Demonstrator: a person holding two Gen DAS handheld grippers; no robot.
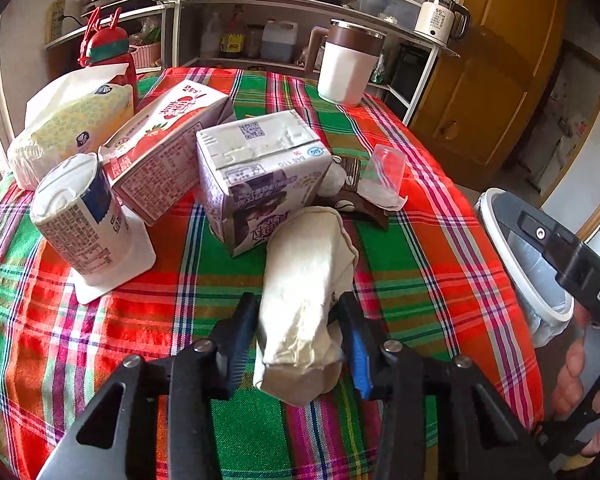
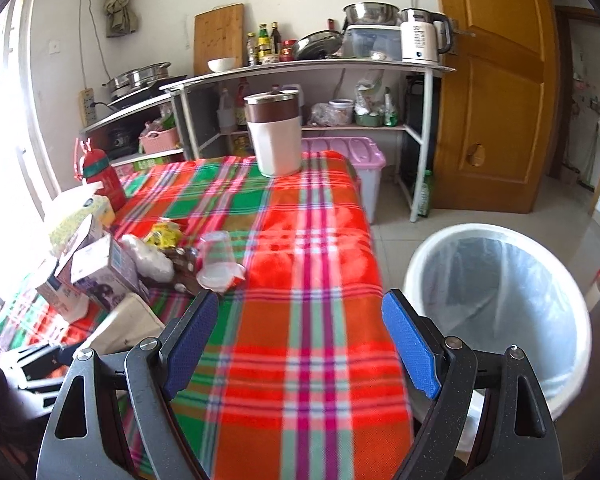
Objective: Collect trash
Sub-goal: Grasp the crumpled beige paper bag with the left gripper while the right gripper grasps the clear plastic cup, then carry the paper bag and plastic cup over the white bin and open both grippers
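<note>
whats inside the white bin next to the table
The white bin holds a clear liner bag and no trash that shows. Its lowest part is hidden behind the near rim and the right gripper.

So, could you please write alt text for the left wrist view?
The left gripper is shut on a crumpled white paper wad above a plaid tablecloth. Behind it stand milk cartons; a lined white bin waits at right.

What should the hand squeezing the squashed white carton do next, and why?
Probably lift it and carry it toward the white bin. The left gripper is shut on the crumpled carton, and the lined bin stands open beside the table, past the empty right gripper.
</note>
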